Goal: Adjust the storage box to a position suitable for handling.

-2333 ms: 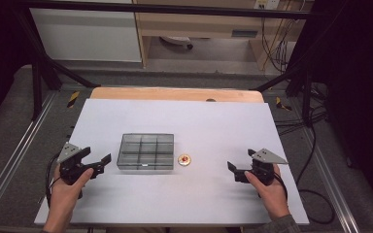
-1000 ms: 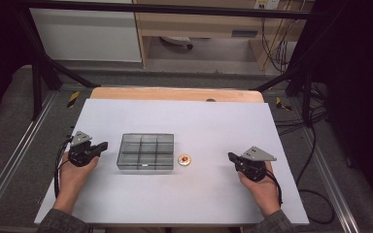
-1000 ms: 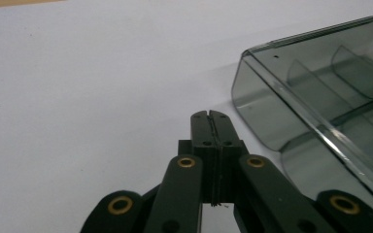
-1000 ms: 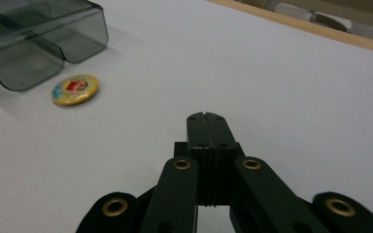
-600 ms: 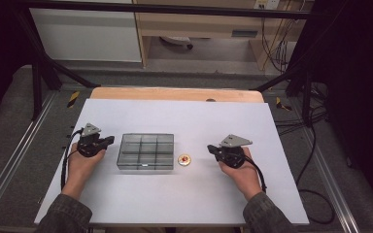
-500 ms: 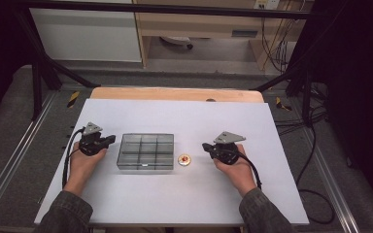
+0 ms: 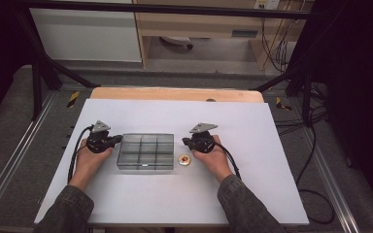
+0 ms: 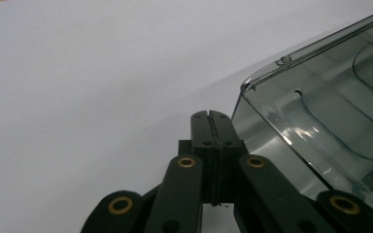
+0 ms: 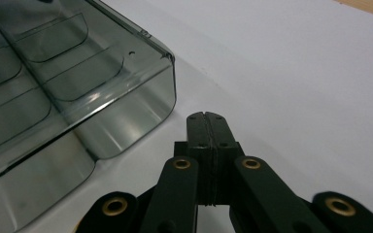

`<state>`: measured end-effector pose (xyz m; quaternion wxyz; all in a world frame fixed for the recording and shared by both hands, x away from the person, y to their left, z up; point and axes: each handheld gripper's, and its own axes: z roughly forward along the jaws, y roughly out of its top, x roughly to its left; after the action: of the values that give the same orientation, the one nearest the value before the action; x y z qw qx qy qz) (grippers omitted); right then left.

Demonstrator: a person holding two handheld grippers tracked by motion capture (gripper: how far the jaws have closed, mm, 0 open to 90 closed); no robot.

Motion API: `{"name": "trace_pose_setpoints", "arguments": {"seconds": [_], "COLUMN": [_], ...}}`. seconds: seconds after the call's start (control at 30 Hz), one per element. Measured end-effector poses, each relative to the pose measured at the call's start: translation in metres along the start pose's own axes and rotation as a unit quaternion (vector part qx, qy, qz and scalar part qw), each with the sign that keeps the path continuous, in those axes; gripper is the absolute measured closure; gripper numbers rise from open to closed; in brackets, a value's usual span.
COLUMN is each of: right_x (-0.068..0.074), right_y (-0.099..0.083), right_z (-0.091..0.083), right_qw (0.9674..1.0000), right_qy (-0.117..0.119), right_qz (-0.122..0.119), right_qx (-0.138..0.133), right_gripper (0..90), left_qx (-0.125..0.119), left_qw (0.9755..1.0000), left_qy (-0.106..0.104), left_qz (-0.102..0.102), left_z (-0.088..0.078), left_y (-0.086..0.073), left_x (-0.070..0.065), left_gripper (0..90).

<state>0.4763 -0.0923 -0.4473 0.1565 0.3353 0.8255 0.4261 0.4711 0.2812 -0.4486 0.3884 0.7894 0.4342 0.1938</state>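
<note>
Close to the person, the front part of the white surface (image 7: 175,204) is bare, with lots of room to move. Two sleeves come in from the bottom edge. The left gripper (image 7: 110,141) sits just beside the left wall of the clear box (image 7: 145,151), near its far corner, and its jaws are pressed together with nothing between them. In the left gripper view the tips are very near the box wall, but I cannot tell if they touch it. The right gripper (image 7: 188,142) is just beside the right end of the box, a small gap away, and its jaws are squeezed together too, holding nothing. A small round gold thing (image 7: 184,160) lies on the surface between the box and the right hand (image 7: 212,158). The box has little compartments inside. I see no words to read on it.

Both hands have come in from the sides since a second ago; the right one moved much more. The box and the gold thing lie where they were.

Behind the box the surface is bare up to a wooden strip (image 7: 175,94) at the far edge.
</note>
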Motion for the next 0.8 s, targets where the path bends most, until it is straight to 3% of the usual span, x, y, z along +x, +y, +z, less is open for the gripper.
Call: {"name": "trace_pose_setpoints", "arguments": {"seconds": [0.43, 0.8], "right_x": [0.006, 0.006], "right_y": [0.014, 0.019], "right_z": [0.033, 0.037], "right_qw": [0.9992, 0.9987], "right_qy": [0.007, 0.002], "right_qz": [-0.026, -0.036], "right_qx": [0.028, 0.035], "right_gripper": [90.0, 90.0], "left_qx": [0.004, 0.012], "left_qw": [0.9998, 0.9996], "left_qy": [-0.005, -0.007], "left_qz": [0.021, 0.026], "left_z": [0.008, 0.011], "left_y": [0.007, 0.005], "left_x": [-0.001, 0.000], "left_gripper": [89.9, 89.9]}}
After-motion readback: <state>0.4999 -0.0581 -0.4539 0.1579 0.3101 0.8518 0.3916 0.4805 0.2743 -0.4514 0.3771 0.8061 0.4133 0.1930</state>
